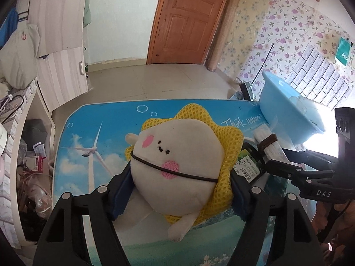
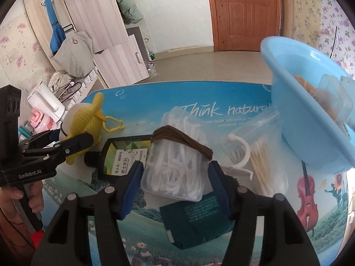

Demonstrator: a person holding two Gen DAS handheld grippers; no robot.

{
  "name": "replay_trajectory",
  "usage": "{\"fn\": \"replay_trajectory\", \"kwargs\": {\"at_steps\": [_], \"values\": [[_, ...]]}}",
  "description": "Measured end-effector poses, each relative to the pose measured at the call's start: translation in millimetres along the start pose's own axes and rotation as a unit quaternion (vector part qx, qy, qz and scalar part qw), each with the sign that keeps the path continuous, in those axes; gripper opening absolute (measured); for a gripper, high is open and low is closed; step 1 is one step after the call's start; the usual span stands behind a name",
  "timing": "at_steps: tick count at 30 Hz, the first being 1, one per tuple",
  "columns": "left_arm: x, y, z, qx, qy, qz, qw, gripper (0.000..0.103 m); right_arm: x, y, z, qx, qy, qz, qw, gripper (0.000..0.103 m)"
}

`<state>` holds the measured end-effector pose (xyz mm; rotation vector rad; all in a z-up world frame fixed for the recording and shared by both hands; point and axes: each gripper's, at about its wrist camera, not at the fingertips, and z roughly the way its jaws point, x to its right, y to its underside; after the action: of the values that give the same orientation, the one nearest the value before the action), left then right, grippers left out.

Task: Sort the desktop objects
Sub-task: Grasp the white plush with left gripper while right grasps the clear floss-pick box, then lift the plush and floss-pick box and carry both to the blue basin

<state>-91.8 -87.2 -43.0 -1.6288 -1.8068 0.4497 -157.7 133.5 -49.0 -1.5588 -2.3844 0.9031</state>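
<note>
My left gripper (image 1: 177,190) is shut on a white plush face with pink cheeks and a yellow mesh rim (image 1: 177,157), held above the table; it also shows in the right wrist view (image 2: 85,122). My right gripper (image 2: 175,177) is shut on a clear pouch of white floss picks (image 2: 175,166) bound by a brown hair tie (image 2: 184,141). A blue plastic basin (image 2: 295,102) stands at the right and holds clear boxes. A bag of cotton swabs with a white hook (image 2: 257,153) lies beside it.
A black and green box (image 2: 124,155) and a dark teal packet (image 2: 199,217) lie on the printed blue table (image 2: 221,93). Left of the table are a shelf with clutter (image 1: 28,166) and a cabinet (image 1: 64,75). A wooden door (image 1: 188,20) stands behind.
</note>
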Motion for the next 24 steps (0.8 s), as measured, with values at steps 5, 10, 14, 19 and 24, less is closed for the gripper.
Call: {"fn": "replay_trajectory", "kwargs": {"at_steps": [5,10,14,19,24], "values": [[11.9,2.7,-32.2,0.026,0.002,0.01,0.9996,0.074,0.8,5.6,-21.4,0.03,0.002,-0.01,1.0,0.058],[34.7,12.3,-56.4,0.037,0.013,0.019,0.9991,0.074,2.7,13.7,-50.2,0.056,0.002,-0.014,0.998,0.058],[54.7,23.6,-63.3,0.032,0.025,0.025,0.9988,0.074,10.7,27.5,-69.7,0.066,0.005,-0.011,0.998,0.058],[78.0,43.8,-61.6,0.01,0.032,0.041,0.9986,0.074,21.3,46.7,-83.4,0.056,0.007,-0.02,0.998,0.057],[95.4,60.8,-53.5,-0.016,0.034,0.057,0.9977,0.074,24.2,68.2,-91.7,0.047,0.016,-0.046,0.998,0.057]]}}
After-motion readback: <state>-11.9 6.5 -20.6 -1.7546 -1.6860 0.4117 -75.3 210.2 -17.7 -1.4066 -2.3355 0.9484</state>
